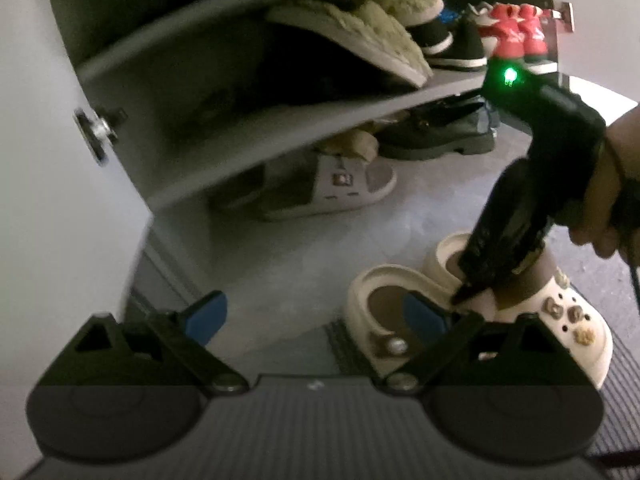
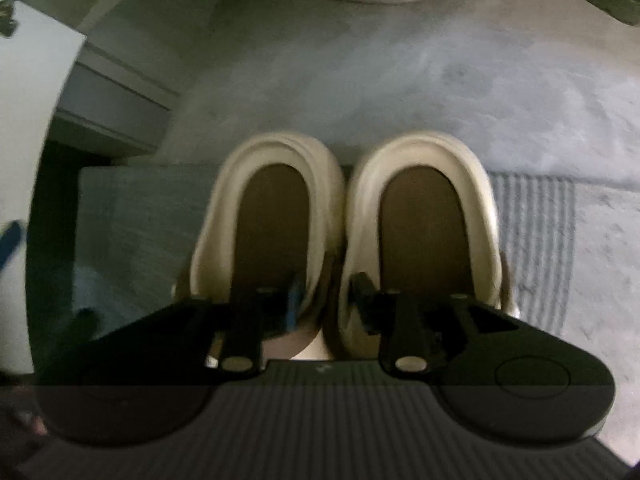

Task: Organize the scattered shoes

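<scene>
A pair of cream clogs with brown insoles stands side by side on a grey striped mat (image 2: 532,232). In the right wrist view the left clog (image 2: 276,148) and the right clog (image 2: 424,144) fill the middle. My right gripper (image 2: 326,296) points down at them, one finger over each clog, and their adjoining inner walls lie in the gap without being pinched. The left wrist view shows that gripper (image 1: 460,300), held by a hand (image 1: 612,184), dipping between the clogs (image 1: 368,292); the farther clog carries charms (image 1: 560,312). My left gripper (image 1: 316,316) stands wide open just left of the clogs, holding nothing.
An open shoe cabinet rises behind, its shelf edge (image 1: 280,136) near. It holds fluffy slippers (image 1: 360,28), black sneakers (image 1: 452,44), red shoes (image 1: 516,36) and black loafers (image 1: 436,132). A white slide (image 1: 340,188) lies on the floor. The white cabinet door (image 1: 60,200) stands left.
</scene>
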Demonstrator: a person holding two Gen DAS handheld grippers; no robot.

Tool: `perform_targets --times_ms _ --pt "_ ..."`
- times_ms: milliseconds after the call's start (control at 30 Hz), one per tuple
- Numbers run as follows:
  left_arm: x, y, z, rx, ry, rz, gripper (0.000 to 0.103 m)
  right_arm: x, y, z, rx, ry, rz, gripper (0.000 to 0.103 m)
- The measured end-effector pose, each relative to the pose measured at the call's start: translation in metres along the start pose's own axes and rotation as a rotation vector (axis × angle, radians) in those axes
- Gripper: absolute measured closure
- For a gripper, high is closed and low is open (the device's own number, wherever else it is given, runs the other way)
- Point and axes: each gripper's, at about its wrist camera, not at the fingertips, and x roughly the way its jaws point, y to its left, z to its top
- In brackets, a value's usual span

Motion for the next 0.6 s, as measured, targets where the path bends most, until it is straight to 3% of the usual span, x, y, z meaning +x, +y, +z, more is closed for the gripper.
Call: perform_targets --times_ms 133,233,267,300,467,600 --pt "0.006 0.002 -0.018 -0.087 -0.021 -0.025 0.007 -0.022 -0.024 -0.011 0.009 -0.149 0.122 0.059" --pt "0.003 0.004 -0.034 -0.169 -0.008 -0.066 0.007 -0.049 -0.039 -0.028 -0.005 -0.318 0.144 0.039" --pt "0.004 0.004 -0.033 -0.171 -0.001 -0.074 0.007 -0.058 -0.043 -0.036 -0.019 -0.363 0.115 0.028" --pt "0.004 0.003 -0.033 -0.172 0.015 -0.094 0.007 -0.066 -0.044 -0.045 -0.045 -0.369 0.087 0.020" --pt "-0.012 0.001 -0.032 -0.165 0.038 -0.143 0.006 -0.093 -0.042 -0.091 -0.195 -0.301 -0.021 0.021" --pt "-0.009 0.005 -0.036 -0.161 0.020 -0.168 0.006 -0.077 -0.055 -0.114 -0.214 -0.319 -0.079 0.021"
